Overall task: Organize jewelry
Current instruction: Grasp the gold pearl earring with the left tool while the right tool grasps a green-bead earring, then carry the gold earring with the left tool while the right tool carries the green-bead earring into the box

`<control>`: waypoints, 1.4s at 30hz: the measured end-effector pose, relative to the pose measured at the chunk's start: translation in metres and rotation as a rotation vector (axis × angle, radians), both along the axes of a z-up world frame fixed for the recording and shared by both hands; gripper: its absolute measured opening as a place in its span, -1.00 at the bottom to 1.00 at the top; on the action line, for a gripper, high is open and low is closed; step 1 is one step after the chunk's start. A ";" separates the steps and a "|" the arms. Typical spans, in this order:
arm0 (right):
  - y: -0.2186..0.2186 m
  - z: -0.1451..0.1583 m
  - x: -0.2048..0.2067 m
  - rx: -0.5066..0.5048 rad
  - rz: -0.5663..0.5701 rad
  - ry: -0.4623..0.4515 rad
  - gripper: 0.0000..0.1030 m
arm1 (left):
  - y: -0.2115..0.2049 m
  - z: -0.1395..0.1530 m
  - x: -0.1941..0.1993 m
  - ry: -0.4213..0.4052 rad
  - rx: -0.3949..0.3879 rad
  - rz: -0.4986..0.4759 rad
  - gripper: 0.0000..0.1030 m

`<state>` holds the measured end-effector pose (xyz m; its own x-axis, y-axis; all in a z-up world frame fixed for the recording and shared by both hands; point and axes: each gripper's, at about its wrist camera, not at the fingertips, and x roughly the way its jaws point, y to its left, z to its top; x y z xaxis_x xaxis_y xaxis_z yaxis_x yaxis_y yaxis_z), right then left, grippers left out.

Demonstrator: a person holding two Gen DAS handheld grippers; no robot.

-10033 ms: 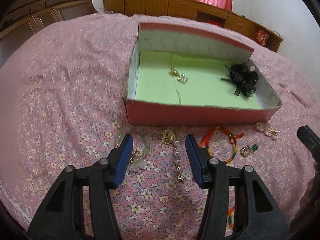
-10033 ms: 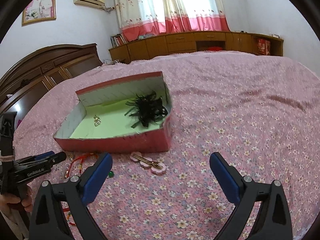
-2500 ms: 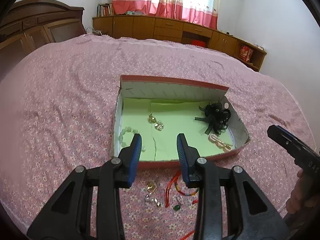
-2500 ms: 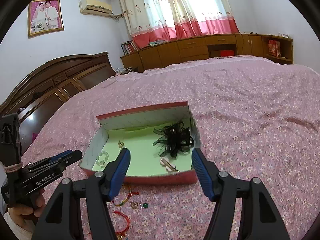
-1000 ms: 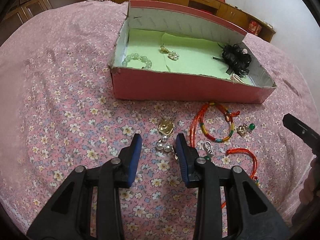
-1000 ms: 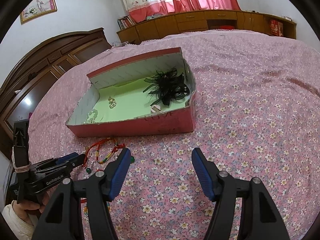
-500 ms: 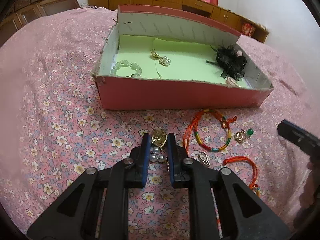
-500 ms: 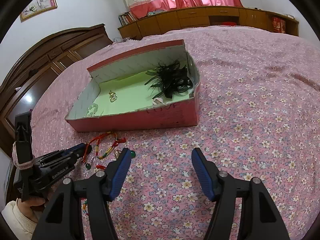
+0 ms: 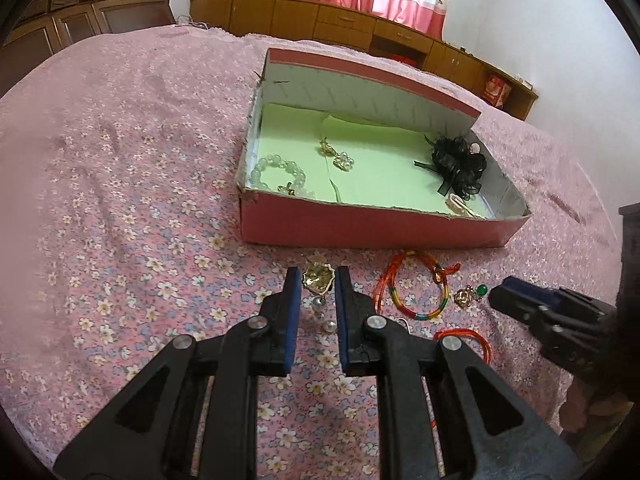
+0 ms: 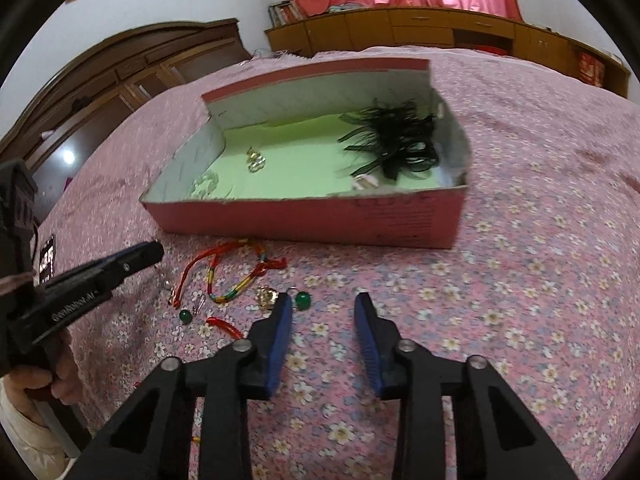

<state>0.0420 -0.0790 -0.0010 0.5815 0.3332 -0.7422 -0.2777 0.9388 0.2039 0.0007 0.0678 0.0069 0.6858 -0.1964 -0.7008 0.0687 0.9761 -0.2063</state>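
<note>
A red box [image 9: 360, 226] with a green floor stands on the bed and holds a pale bead bracelet [image 9: 280, 170], gold earrings [image 9: 338, 156], a black ribbon bow [image 9: 456, 162] and a pink clip [image 9: 460, 205]. My left gripper [image 9: 318, 280] is shut on a gold pearl earring [image 9: 318, 280], whose pearls hang below. A red braided bracelet [image 9: 412, 290], a gold-and-green earring [image 9: 472, 294] and a red cord [image 9: 464, 336] lie in front of the box. My right gripper [image 10: 323, 308] is open, its left finger beside a green bead [image 10: 303, 301].
The pink flowered bedspread [image 9: 120, 200] covers the whole bed. A dark wooden headboard [image 10: 120, 76] and wooden cabinets [image 9: 360, 24] stand beyond. The box [image 10: 320, 220] also shows in the right wrist view, with the left gripper [image 10: 156, 250] at its left.
My left gripper has closed on the gold pearl earring and lifted it slightly. My right gripper has narrowed and come down close to the green bead earring.
</note>
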 end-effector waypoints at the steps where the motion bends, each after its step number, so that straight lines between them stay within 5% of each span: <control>1: 0.003 -0.002 0.001 -0.009 0.007 0.000 -0.43 | 0.001 0.001 -0.001 -0.002 -0.003 0.001 -0.84; 9: 0.018 -0.012 0.007 -0.052 0.046 0.000 -0.72 | 0.004 0.001 -0.004 -0.006 -0.013 0.006 -0.84; 22: 0.008 0.001 -0.002 -0.010 0.040 -0.045 -0.78 | 0.004 0.017 -0.019 -0.035 -0.024 0.003 -0.84; 42: -0.006 0.060 -0.038 0.025 -0.037 -0.335 -0.78 | -0.013 0.061 -0.033 -0.225 -0.021 0.015 -0.84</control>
<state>0.0038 -0.0852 0.0593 0.8035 0.3230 -0.5000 -0.2992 0.9453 0.1299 -0.0325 0.0543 0.0677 0.8271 -0.1982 -0.5259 0.1008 0.9729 -0.2081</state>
